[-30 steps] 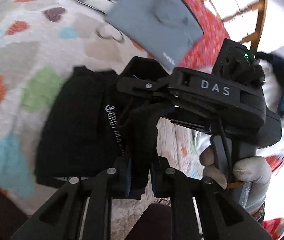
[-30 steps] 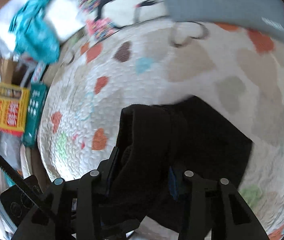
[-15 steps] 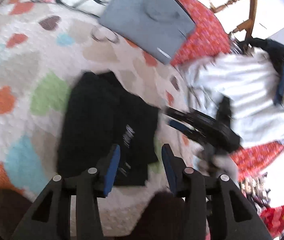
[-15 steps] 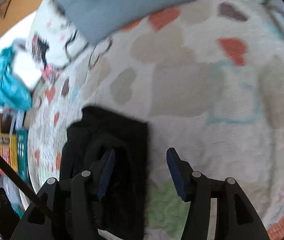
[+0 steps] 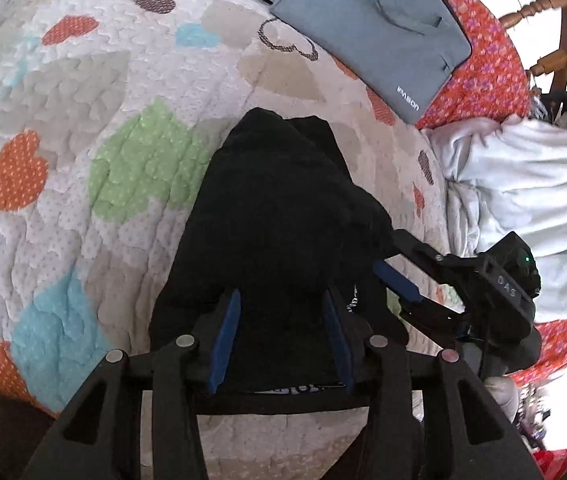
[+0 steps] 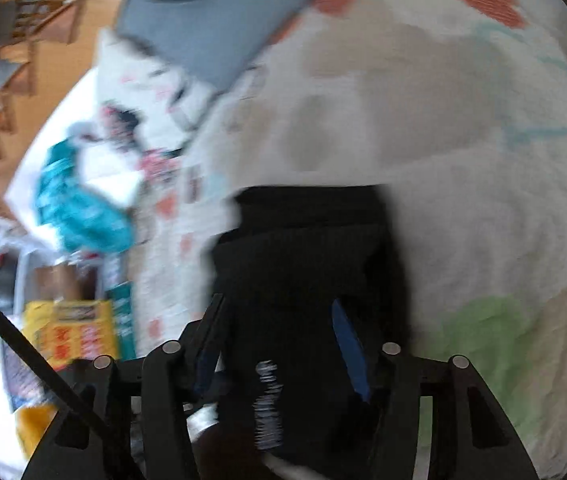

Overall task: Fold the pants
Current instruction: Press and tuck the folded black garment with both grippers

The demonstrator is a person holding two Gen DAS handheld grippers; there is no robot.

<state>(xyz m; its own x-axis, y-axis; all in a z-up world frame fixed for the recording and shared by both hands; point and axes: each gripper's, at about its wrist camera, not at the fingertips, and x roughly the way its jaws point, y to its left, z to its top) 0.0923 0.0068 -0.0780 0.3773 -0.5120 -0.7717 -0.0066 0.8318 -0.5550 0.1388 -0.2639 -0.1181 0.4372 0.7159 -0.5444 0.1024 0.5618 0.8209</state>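
Pants [image 5: 279, 216] lie folded into a dark bundle in the middle of the heart-print quilt [image 5: 83, 184], their far edge rounded and slightly uneven, their near edge running under my tools. My left gripper [image 5: 281, 332] hangs over that near edge with its blue pads [image 5: 225, 332] spread apart; black cloth fills the gap between them, but the pads stand clear of it on both sides and pinch nothing. Its jaws have just been opening a little wider. My right gripper [image 5: 397, 284] comes in at the bundle's right edge, a gloved hand [image 5: 503, 394] below it. In its own blurred view its pads [image 6: 349, 354] also stand apart over the pants [image 6: 307, 280], and those jaws have just been closing somewhat; whether they press on the cloth I cannot tell through the blur.

Left of the pants the quilt is open fabric out to its edge. Beyond the far edge runs a strip of bare quilt, then a folded grey garment [image 5: 375, 28] against a red floral pillow [image 5: 491, 68]. To the right a heap of white laundry [image 5: 523, 184] crowds close, leaving only a narrow band of quilt beside the bundle.
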